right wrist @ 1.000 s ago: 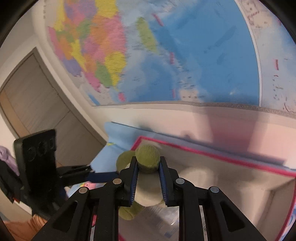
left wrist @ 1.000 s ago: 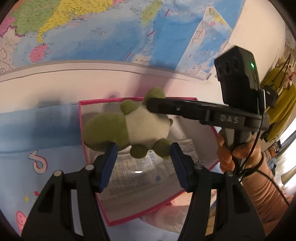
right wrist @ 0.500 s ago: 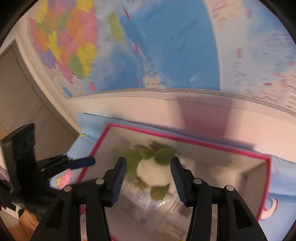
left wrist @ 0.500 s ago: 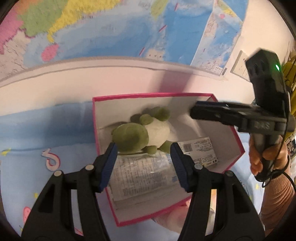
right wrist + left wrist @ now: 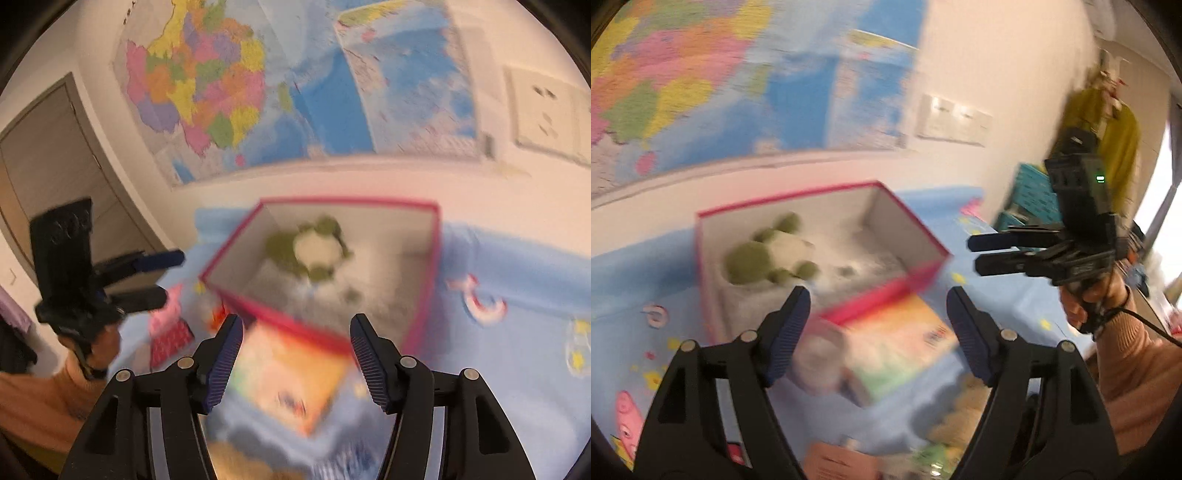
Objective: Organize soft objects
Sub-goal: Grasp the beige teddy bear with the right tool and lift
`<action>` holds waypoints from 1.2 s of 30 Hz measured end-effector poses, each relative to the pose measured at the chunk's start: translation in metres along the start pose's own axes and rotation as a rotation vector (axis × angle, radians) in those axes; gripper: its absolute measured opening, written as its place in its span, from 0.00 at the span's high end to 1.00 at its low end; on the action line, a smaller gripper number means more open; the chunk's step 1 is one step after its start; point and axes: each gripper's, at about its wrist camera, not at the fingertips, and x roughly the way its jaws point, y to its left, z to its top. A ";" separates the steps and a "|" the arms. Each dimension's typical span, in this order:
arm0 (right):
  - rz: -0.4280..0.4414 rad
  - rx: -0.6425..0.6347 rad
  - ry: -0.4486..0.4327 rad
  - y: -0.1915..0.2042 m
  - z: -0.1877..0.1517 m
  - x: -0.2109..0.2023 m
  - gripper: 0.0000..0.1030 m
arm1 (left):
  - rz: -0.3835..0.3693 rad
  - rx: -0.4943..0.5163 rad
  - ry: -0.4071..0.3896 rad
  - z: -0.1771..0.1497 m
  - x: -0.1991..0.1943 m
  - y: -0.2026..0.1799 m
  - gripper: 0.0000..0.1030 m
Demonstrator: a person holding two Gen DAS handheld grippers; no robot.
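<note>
A green and cream plush toy (image 5: pixel 768 251) (image 5: pixel 310 251) lies inside the pink-rimmed box (image 5: pixel 790 197) (image 5: pixel 351 201) on the blue sheet. My left gripper (image 5: pixel 877 299) (image 5: pixel 170 277) hovers in front of the box's near rim. Its jaws are opening with nothing between them. My right gripper (image 5: pixel 295 323) (image 5: pixel 977 254) is also back from the box and off to its right. Its jaws are opening and hold nothing. Both views are blurred by motion.
A colourful flat package (image 5: pixel 897 343) (image 5: pixel 291 373) lies against the box's front. A blurred tan soft thing (image 5: pixel 960 417) is nearer me. The blue cartoon sheet (image 5: pixel 628 266) runs up to a wall with a map (image 5: pixel 221 92). A teal crate (image 5: pixel 1030 192) stands far right.
The right gripper let go of the plush, which now lies in the box. Both grippers have drawn back from the box, and their jaws stand wider.
</note>
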 end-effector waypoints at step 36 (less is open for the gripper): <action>0.171 0.225 0.115 0.006 -0.120 0.029 0.85 | -0.203 -0.095 0.387 -0.117 0.053 -0.053 0.43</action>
